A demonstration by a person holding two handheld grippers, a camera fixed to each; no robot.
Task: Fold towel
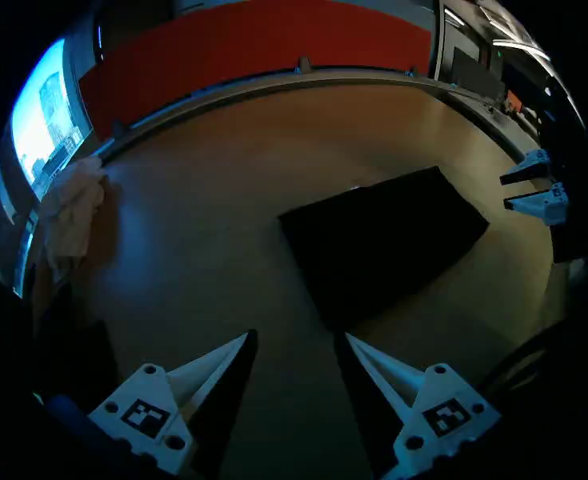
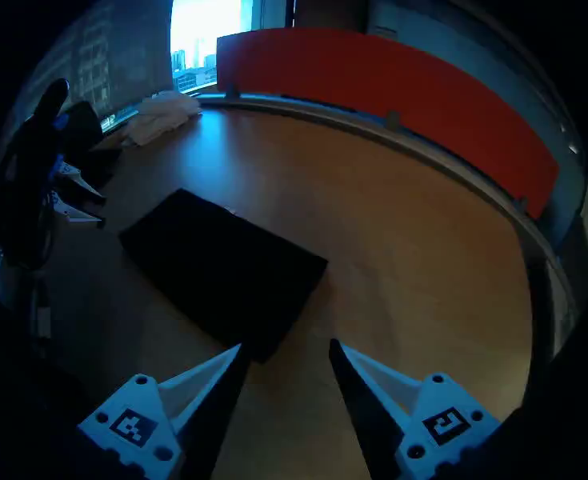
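Black towel (image 2: 222,272) just beyond fingers (image 2: 199,381)

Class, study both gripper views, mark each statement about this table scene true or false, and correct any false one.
1. The dark towel lies flat on the wooden table. True.
2. The left hand-held gripper is clamped on the towel. False: its fingers are apart and hold nothing, with bare table between them.
3. A pale crumpled cloth sits at the table's edge by the window. True.
4. The panel along the table's far edge is green. False: it is red.
5. The right hand-held gripper is open. True.
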